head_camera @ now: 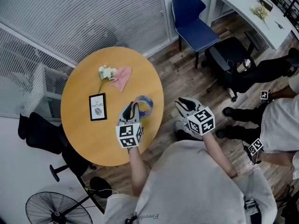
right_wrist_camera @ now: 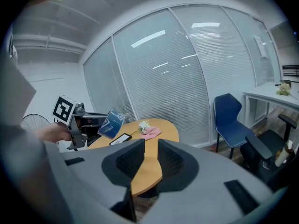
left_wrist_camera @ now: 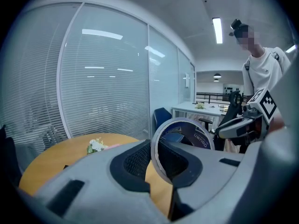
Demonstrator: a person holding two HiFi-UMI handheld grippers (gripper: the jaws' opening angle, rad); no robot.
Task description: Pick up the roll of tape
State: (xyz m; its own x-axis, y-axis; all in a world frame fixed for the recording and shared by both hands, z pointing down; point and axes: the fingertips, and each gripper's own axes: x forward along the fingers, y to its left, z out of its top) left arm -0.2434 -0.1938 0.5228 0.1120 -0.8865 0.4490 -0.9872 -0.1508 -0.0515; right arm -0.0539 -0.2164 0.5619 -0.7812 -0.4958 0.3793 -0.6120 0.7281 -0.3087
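Observation:
The roll of tape [head_camera: 144,105], a clear ring with a blue printed core, hangs above the round wooden table [head_camera: 84,139] near its right edge. My left gripper [head_camera: 132,109] is shut on the roll's wall, one pad inside the ring and one outside. In the left gripper view the tape [left_wrist_camera: 187,133] stands on edge between the left gripper's [left_wrist_camera: 154,160] pads. My right gripper [head_camera: 185,104] is off the table's right edge, over the wooden floor, open with nothing between its fingers. The right gripper [right_wrist_camera: 150,155] view shows the tape [right_wrist_camera: 111,122] lifted in the left gripper [right_wrist_camera: 77,122].
On the table lie a small flower sprig [head_camera: 106,72], a pink cloth [head_camera: 122,77] and a black-framed card [head_camera: 97,107]. A blue chair [head_camera: 194,24], a black office chair [head_camera: 229,59] and a white desk [head_camera: 247,8] stand beyond. A fan [head_camera: 56,209] is at lower left. A second person [head_camera: 280,120] sits at right.

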